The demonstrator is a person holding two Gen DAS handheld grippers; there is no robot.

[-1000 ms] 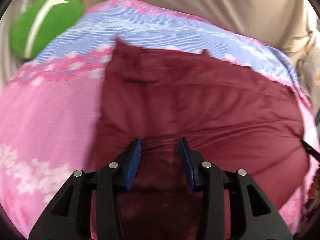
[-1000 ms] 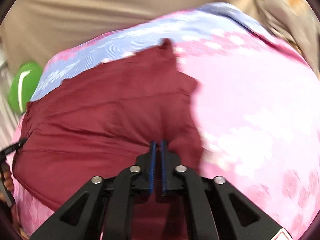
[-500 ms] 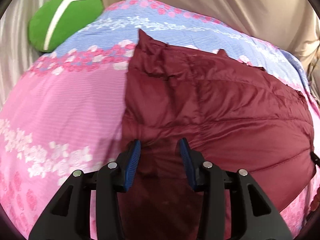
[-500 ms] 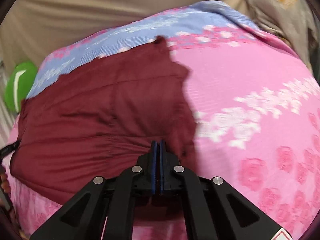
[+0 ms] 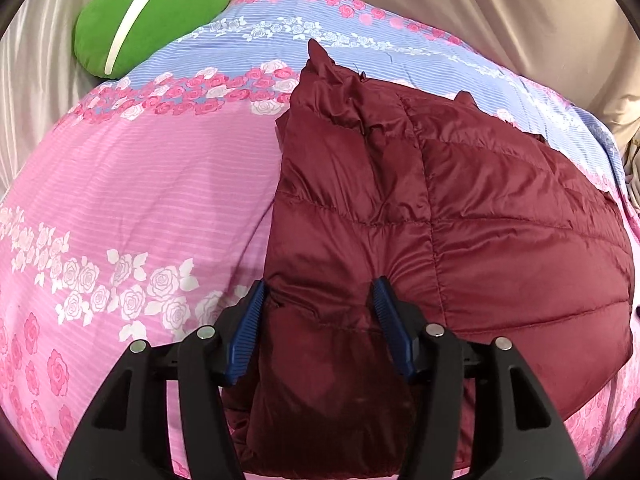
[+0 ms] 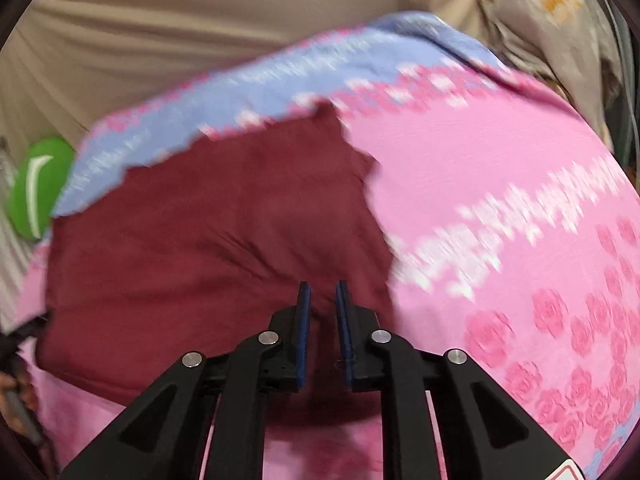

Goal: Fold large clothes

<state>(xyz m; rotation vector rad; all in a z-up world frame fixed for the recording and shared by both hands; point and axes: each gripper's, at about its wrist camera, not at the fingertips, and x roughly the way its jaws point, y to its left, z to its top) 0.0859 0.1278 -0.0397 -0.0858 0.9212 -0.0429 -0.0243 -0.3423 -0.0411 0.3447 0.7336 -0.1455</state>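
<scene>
maroon quilted jacket point(image 5: 460, 208), no writing legible

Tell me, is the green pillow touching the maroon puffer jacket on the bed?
Apart. The left wrist view shows the green pillow at the far left corner and the maroon puffer jacket further right, with a wide stretch of floral bedspread between them.

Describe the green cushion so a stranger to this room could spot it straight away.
Start from the bed cover, pink with rose bands and a blue strip along its far edge. Go to that far edge, left of the dark red quilted jacket. The green cushion lies there against the beige curtain: the only green thing, rounded, with one bent white stripe.
</scene>
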